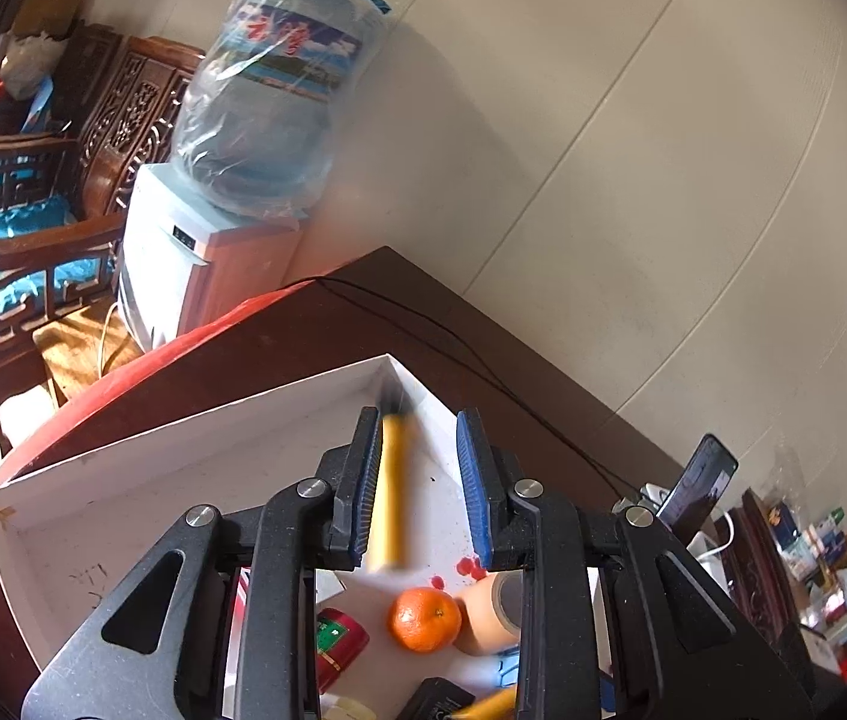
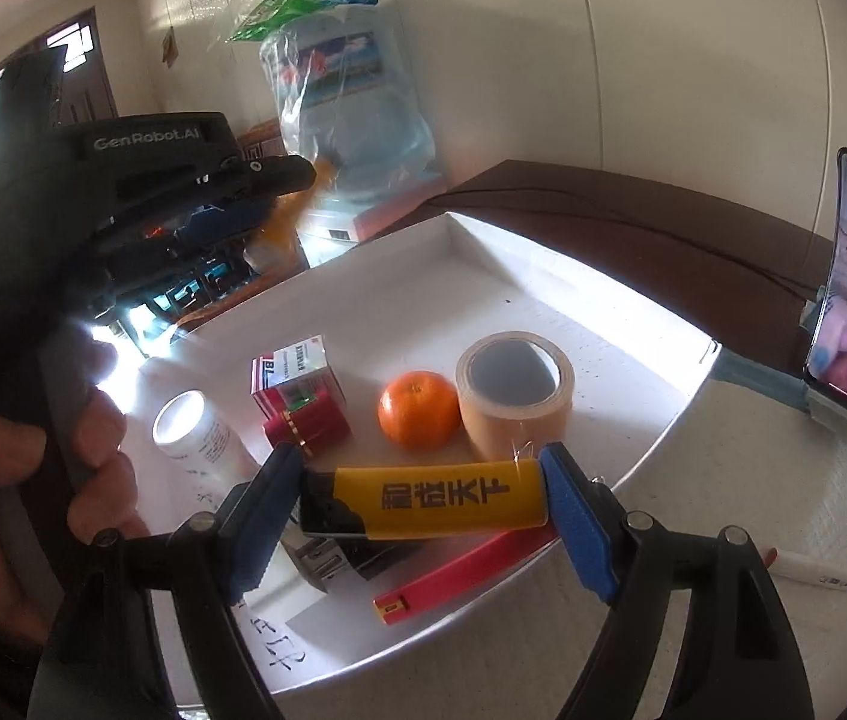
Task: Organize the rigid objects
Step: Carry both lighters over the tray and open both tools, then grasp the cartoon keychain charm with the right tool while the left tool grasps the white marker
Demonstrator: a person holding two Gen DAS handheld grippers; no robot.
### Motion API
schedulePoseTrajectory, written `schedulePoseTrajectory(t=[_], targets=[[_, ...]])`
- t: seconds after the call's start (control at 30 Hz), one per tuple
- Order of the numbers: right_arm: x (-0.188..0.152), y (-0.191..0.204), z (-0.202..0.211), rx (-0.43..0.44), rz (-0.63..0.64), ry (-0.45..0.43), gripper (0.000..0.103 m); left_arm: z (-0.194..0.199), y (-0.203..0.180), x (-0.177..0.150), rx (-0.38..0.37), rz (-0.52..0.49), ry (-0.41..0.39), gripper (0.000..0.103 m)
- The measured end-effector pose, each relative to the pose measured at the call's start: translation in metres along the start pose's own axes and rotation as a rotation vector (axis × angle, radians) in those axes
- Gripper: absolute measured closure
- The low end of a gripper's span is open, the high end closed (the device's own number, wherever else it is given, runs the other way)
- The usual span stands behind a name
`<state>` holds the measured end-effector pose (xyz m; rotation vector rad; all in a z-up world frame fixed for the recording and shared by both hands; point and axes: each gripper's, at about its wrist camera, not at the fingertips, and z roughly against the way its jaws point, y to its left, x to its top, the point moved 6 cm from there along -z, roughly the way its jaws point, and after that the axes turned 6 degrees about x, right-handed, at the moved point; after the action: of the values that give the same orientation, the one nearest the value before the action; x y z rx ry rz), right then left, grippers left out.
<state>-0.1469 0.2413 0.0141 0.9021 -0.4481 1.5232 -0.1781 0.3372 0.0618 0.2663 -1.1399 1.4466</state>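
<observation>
The right gripper (image 2: pixel 423 495) is grasping a yellow lighter (image 2: pixel 441 501) with black Chinese characters, just in front of the orange (image 2: pixel 419 410). The left gripper (image 1: pixel 417 480), marked "GenRobot.AI", is released.

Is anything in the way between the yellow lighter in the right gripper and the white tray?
Yes: a red bar and a dark block lie in the white tray right below the yellow lighter in the right gripper.

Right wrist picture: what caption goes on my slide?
Right claw holds a yellow lighter endwise over the white tray, near an orange and tape roll.
</observation>
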Motion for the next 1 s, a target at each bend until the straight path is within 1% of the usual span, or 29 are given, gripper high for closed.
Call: schedulePoseTrajectory(t=[0.03, 0.07, 0.1, 0.13, 0.23, 0.3, 0.43, 0.5, 0.53, 0.6, 0.63, 0.67, 0.73, 0.77, 0.83, 0.87, 0.9, 0.93, 1.0], targets=[[0.000, -0.001, 0.004, -0.013, 0.006, -0.014, 0.013, 0.002, 0.001, 0.001, 0.002, 0.010, -0.010, 0.058], [0.001, -0.003, 0.009, -0.025, 0.006, -0.029, 0.003, 0.004, 0.003, 0.002, 0.010, 0.018, -0.023, 0.028], [0.002, -0.003, 0.011, -0.031, 0.004, -0.039, 0.000, 0.006, 0.004, 0.003, 0.013, 0.024, -0.036, 0.014], [0.003, -0.006, 0.017, -0.035, -0.003, -0.056, 0.000, 0.009, 0.005, 0.004, 0.017, 0.032, -0.056, 0.000], [0.004, -0.019, 0.036, -0.054, -0.037, -0.091, 0.000, 0.019, 0.004, 0.008, -0.007, 0.040, -0.114, 0.000], [0.002, -0.031, 0.050, -0.075, -0.057, -0.105, 0.000, 0.023, -0.001, 0.009, -0.029, 0.024, -0.133, 0.000], [0.002, -0.081, 0.085, -0.169, -0.130, -0.131, 0.000, 0.027, -0.020, 0.004, -0.090, -0.032, -0.126, 0.000], [-0.004, -0.118, 0.114, -0.235, -0.198, -0.156, 0.000, 0.030, -0.039, -0.004, -0.151, -0.089, -0.111, 0.000], [-0.007, -0.129, 0.123, -0.252, -0.221, -0.162, 0.000, 0.032, -0.049, -0.009, -0.184, -0.119, -0.101, 0.000], [-0.020, -0.164, 0.146, -0.296, -0.310, -0.173, 0.000, 0.035, -0.072, -0.024, -0.270, -0.191, -0.065, 0.000], [-0.028, -0.177, 0.154, -0.301, -0.354, -0.170, 0.000, 0.036, -0.085, -0.035, -0.312, -0.230, -0.040, 0.000], [-0.035, -0.184, 0.160, -0.285, -0.392, -0.163, 0.000, 0.036, -0.096, -0.046, -0.343, -0.264, -0.014, 0.000], [-0.050, -0.184, 0.167, -0.223, -0.416, -0.144, 0.000, 0.034, -0.112, -0.064, -0.387, -0.308, 0.040, 0.000], [-0.060, -0.177, 0.169, -0.199, -0.388, -0.117, 0.000, 0.032, -0.119, -0.075, -0.408, -0.328, 0.077, 0.000], [-0.079, -0.158, 0.169, -0.214, -0.288, -0.047, 0.000, 0.028, -0.131, -0.096, -0.439, -0.355, 0.150, 0.000], [-0.095, -0.142, 0.167, -0.239, -0.208, 0.010, 0.000, 0.025, -0.135, -0.104, -0.449, -0.369, 0.182, 0.000], [-0.102, -0.135, 0.166, -0.241, -0.174, 0.034, 0.000, 0.023, -0.141, -0.115, -0.459, -0.394, 0.223, 0.000], [-0.115, -0.120, 0.164, -0.223, -0.123, 0.072, 0.001, 0.022, -0.146, -0.125, -0.465, -0.421, 0.252, 0.000], [-0.126, -0.107, 0.160, -0.197, -0.080, 0.103, 0.008, 0.021, -0.153, -0.137, -0.470, -0.474, 0.276, 0.000]])
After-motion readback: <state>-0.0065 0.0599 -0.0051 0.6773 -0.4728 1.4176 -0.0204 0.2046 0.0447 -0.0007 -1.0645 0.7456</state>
